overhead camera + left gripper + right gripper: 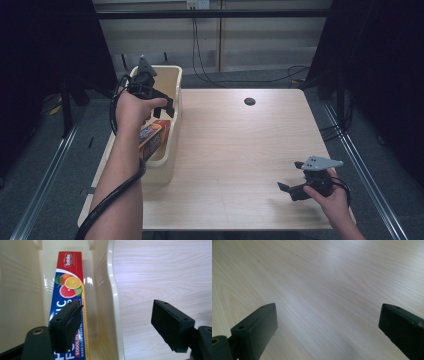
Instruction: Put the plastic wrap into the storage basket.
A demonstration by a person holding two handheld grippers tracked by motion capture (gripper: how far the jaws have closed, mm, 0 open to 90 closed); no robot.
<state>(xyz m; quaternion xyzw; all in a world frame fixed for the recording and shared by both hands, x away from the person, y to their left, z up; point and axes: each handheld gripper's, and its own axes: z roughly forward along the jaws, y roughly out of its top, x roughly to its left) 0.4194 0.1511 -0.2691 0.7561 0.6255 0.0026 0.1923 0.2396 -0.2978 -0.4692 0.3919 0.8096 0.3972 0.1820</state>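
Cling-film box [68, 305] in cream bin [110, 290]; left gripper [117, 327] agape above.

Dim high view, glare on tabletop [329, 255]

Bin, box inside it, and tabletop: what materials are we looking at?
Bin: likely moulded plastic, cream and glossy; bright highlights run along its smooth curved rim. Box: looks like printed cardboard with a coated sheen; sharp edges, citrus graphics and lettering. Table: pale wood grain, either laminate or veneer; the grain lines show, with a soft satin glare in the right gripper view.
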